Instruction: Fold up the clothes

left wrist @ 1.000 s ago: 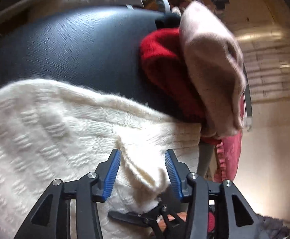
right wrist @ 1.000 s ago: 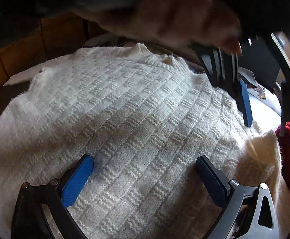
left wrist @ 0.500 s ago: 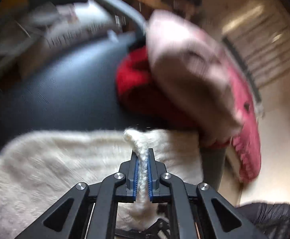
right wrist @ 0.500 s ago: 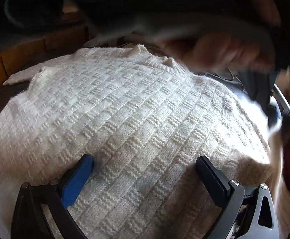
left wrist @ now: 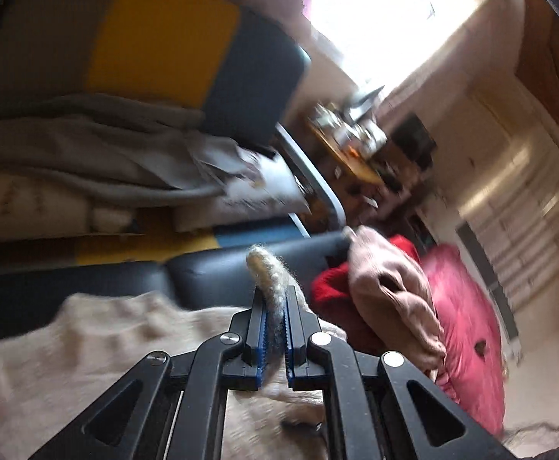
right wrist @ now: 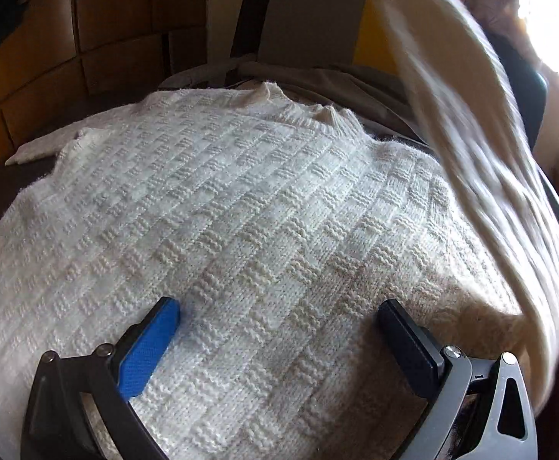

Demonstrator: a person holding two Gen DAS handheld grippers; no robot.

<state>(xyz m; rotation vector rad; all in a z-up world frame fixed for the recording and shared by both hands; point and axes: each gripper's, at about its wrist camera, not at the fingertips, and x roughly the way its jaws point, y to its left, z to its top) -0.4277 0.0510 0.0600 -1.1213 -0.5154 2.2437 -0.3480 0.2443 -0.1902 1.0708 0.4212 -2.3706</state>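
A cream knitted sweater (right wrist: 221, 222) with a basket-weave pattern lies spread on a dark padded surface. My right gripper (right wrist: 279, 306) is open, its fingers resting wide apart on the sweater's body. My left gripper (left wrist: 274, 295) is shut on a fold of the sweater's edge (left wrist: 266, 268), lifted off the surface. In the right wrist view the raised part, the sleeve side (right wrist: 471, 134), sweeps up blurred along the right. The rest of the sweater (left wrist: 87, 345) hangs below the left gripper.
A red garment (left wrist: 329, 291) and a pale pink one (left wrist: 390, 291) lie piled on the dark leather seat (left wrist: 210, 268), beside a crimson cushion (left wrist: 467, 337). Behind are grey clothes (left wrist: 87, 145), a grey-and-yellow chair back (left wrist: 145, 38), a cluttered table (left wrist: 352, 134) and wooden wall panels (right wrist: 68, 38).
My left gripper closed on the sweater's edge and lifted it up and away, tilting toward the room. The sleeve side now rises along the right of the right wrist view. The right gripper stayed put.
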